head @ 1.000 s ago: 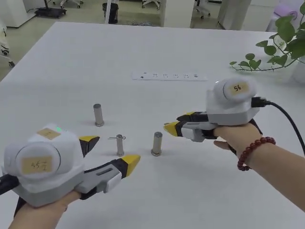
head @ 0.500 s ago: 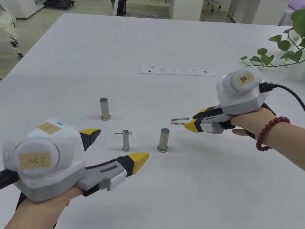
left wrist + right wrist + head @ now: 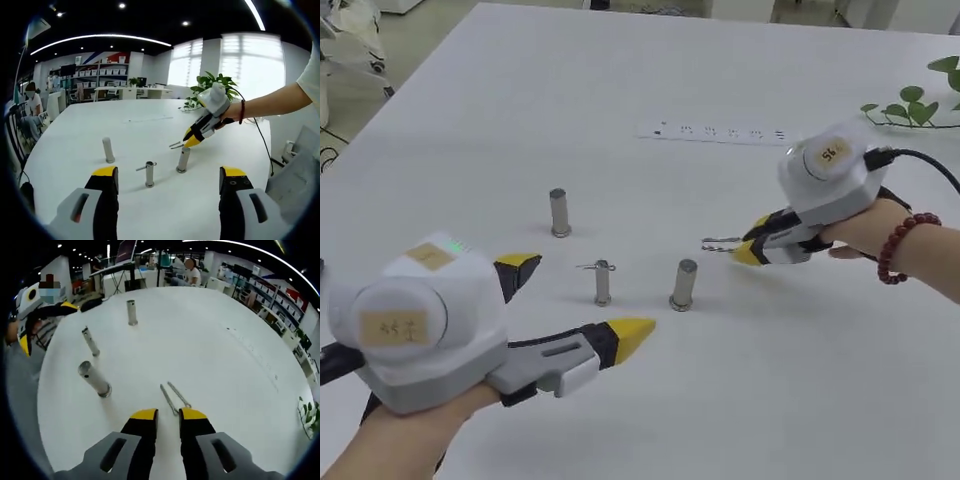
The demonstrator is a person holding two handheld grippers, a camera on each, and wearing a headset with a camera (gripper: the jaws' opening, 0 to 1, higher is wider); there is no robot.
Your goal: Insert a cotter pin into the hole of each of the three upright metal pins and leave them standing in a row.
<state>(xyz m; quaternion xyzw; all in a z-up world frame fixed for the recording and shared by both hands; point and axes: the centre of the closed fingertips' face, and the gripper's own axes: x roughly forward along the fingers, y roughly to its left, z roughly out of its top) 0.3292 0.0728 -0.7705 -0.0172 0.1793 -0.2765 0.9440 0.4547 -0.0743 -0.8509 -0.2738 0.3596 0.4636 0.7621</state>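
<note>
- White worktop (image 3: 470, 120) carries three metal pins, all standing up in a crooked row.
- Left metal pin (image 3: 559, 212) and right metal pin (image 3: 684, 285) have bare tops. Middle metal pin (image 3: 603, 288) has a fitted cotter pin (image 3: 593, 266) poking sideways through its top.
- Right gripper (image 3: 748, 252) is almost closed and pinches a loose cotter pin (image 3: 718, 243) at its tips. It holds it in the air near the top of the right metal pin, not touching it.
- Right gripper view shows that loose cotter pin up close, with two thin legs sticking out from between the jaws. In the head view it looks like one small grey wire.
- Left gripper (image 3: 576, 296) is wide open and holds nothing. In the left gripper view all three pins stand between its two jaws, farther along the worktop.
- Head view shows a white power strip (image 3: 720, 132) lying behind the pins, and a green plant (image 3: 892, 110) at the far right.
- Left gripper view shows the room: big windows (image 3: 240, 60), ceiling lights (image 3: 95, 37), shelves (image 3: 85, 80) and a person (image 3: 31, 107) sitting at the far left.
</note>
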